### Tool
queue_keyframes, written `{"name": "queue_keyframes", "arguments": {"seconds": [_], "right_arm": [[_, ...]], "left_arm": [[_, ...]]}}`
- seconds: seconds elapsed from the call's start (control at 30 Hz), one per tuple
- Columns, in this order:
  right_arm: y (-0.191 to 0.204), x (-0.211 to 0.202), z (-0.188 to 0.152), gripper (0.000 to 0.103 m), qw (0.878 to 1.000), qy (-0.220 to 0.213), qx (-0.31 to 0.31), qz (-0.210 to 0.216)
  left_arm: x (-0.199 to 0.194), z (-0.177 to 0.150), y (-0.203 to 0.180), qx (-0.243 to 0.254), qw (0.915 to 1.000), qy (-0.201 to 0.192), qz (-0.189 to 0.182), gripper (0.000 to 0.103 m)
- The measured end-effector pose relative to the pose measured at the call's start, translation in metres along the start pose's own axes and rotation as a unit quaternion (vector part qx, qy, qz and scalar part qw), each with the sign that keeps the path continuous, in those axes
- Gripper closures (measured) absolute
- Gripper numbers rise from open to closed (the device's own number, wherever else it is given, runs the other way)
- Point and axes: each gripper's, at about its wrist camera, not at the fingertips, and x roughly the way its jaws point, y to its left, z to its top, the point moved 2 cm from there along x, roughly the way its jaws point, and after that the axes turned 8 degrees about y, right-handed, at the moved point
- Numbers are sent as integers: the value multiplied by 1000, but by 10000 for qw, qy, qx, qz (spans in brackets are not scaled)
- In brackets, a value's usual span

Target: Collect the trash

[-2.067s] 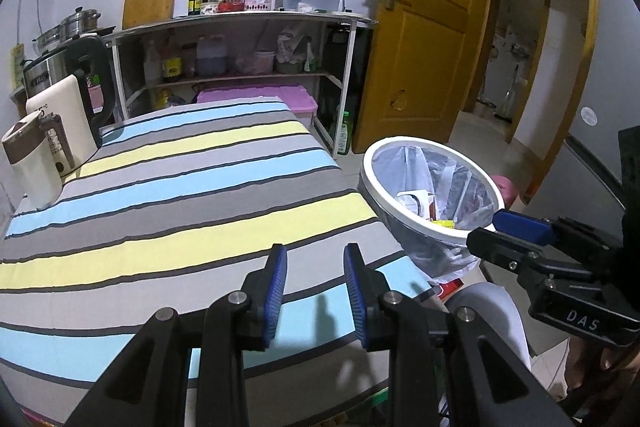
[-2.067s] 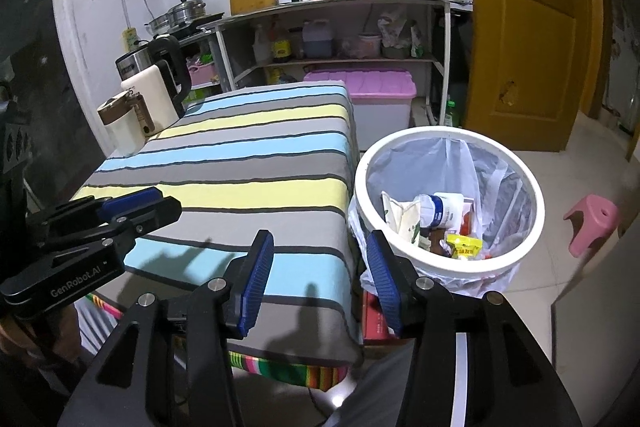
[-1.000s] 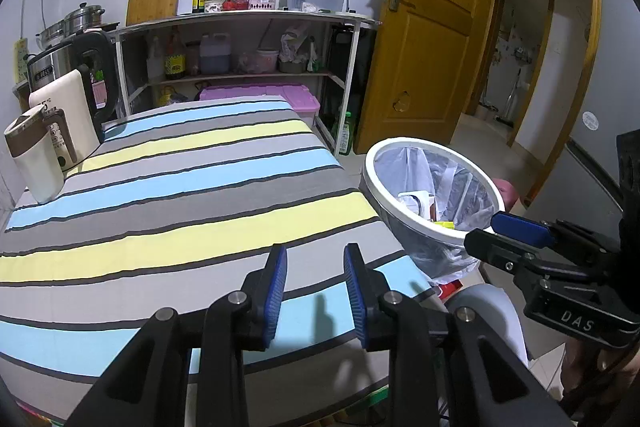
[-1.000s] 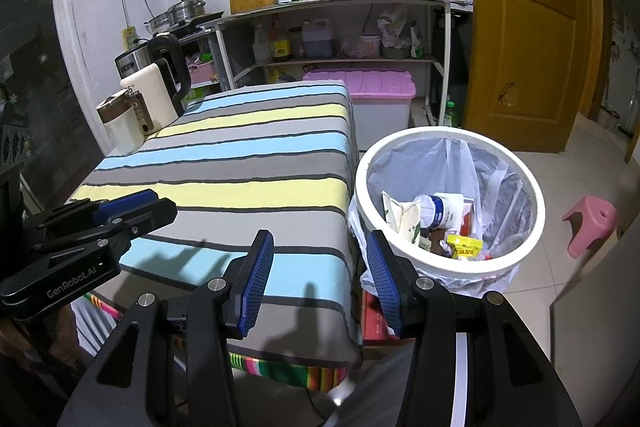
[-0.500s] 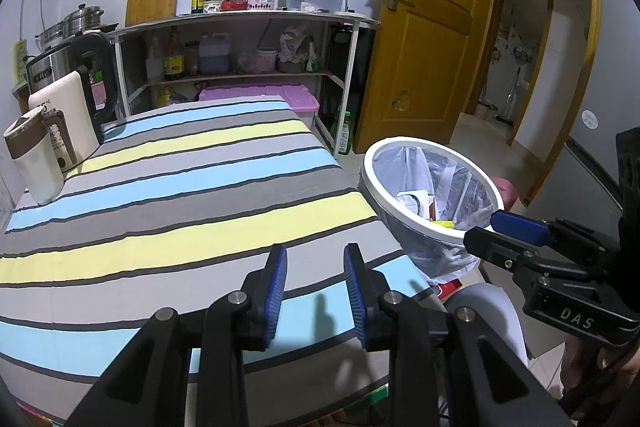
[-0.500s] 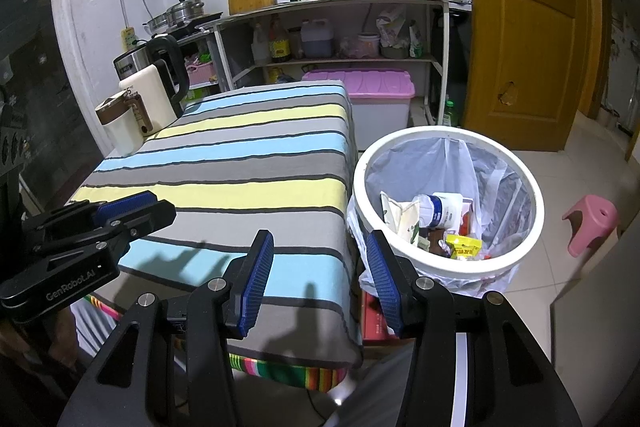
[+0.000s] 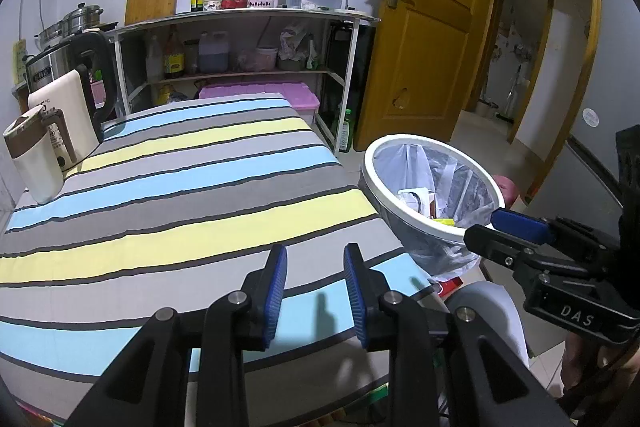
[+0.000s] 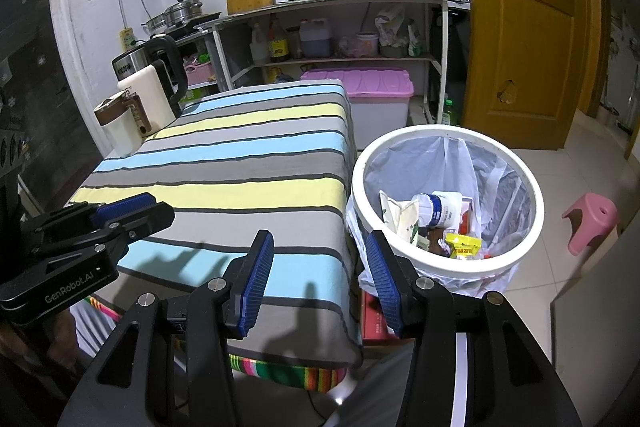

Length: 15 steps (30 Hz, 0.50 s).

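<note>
Left wrist view. The left gripper point(image 7: 315, 285) is held low over the near edge of the striped tablecloth point(image 7: 168, 195), fingers pointing forward along the table. Its blue pads stand parallel with a moderate gap and nothing between them. No loose trash is visible on the cloth; the only items on it are the white jug point(image 7: 34, 163) and the kettle point(image 7: 76, 107) at the far left corner. The trash bin point(image 7: 424, 187) stands just beside the table's right edge, lined with a plastic bag and already containing waste. The right gripper point(image 7: 516, 227) sits to the right, its tips in front of the bin's near rim. Risk: with no target on the table, a forward sweep could snag and drag the cloth, which would displace the jug and kettle.

Right wrist view. The right gripper point(image 8: 318, 281) is held low, level, near the table's front right corner, pointing between the cloth point(image 8: 240, 163) and the trash bin point(image 8: 448, 211). Its pads are spread wider than the left pair and grip nothing. The collected trash point(image 8: 436, 223), cartons, a bottle and a yellow wrapper, lies inside the bin. The left gripper point(image 8: 124, 213) hovers over the cloth's near left edge. Risk: the right finger is close to the loose bag overhang; a sideways move could catch the liner, tip the bin and spill its contents. The task appears near completion.
</note>
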Motion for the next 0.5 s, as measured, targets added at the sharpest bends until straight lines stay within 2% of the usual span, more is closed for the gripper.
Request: {"name": "queue_keyframes", "arguments": {"seconds": [0.5], "right_arm": [[-4,2,-2,53,10000,27,35,-12]], "left_arm": [[1,-5,-7,112,9999,44,30,74]]}}
